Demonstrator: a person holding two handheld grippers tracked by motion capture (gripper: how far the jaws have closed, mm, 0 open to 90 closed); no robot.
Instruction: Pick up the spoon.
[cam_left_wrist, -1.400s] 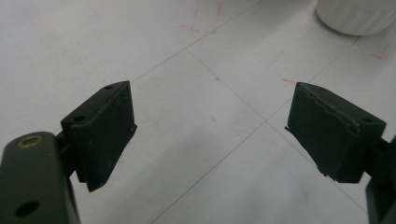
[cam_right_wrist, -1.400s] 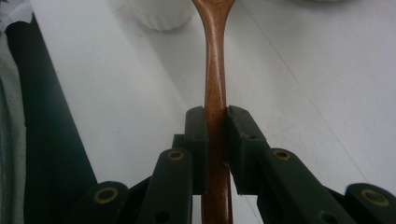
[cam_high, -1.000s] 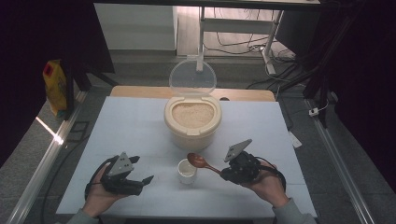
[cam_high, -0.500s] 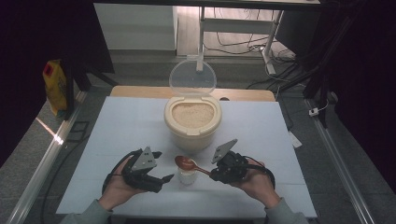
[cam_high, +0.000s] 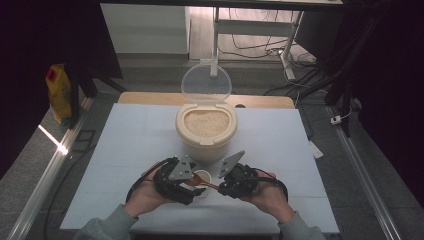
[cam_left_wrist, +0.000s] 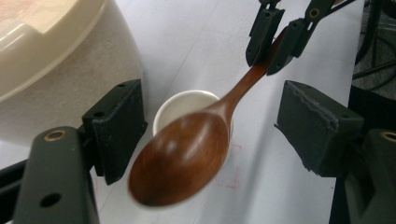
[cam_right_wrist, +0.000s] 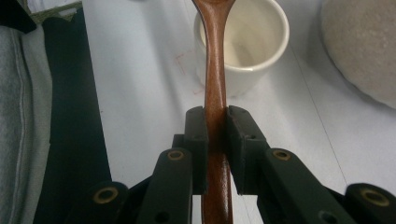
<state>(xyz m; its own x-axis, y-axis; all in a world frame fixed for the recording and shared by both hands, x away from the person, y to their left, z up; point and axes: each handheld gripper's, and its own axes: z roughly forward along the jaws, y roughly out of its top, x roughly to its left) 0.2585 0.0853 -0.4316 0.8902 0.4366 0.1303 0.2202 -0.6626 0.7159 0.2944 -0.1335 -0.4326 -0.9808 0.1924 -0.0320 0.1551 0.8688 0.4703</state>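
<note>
On the surface (cam_high: 125, 150), the open tub (cam_high: 206, 129) holds rice; the white cup (cam_left_wrist: 187, 105) looks empty. Right tongs (cam_right_wrist: 215, 122) clamp the wooden spoon (cam_left_wrist: 187, 154) over it. Left tongs (cam_left_wrist: 224, 135), spread apart, have moved in around the cup since earlier.

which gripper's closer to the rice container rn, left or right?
Left, narrowly. The left gripper sits just in front of the rice container, whose wall looms beside its jaw. The right gripper, clamped on the wooden spoon, sits front-right.

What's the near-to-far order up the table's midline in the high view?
White cup → cream rice container → its clear lid, raised at the back.
</note>
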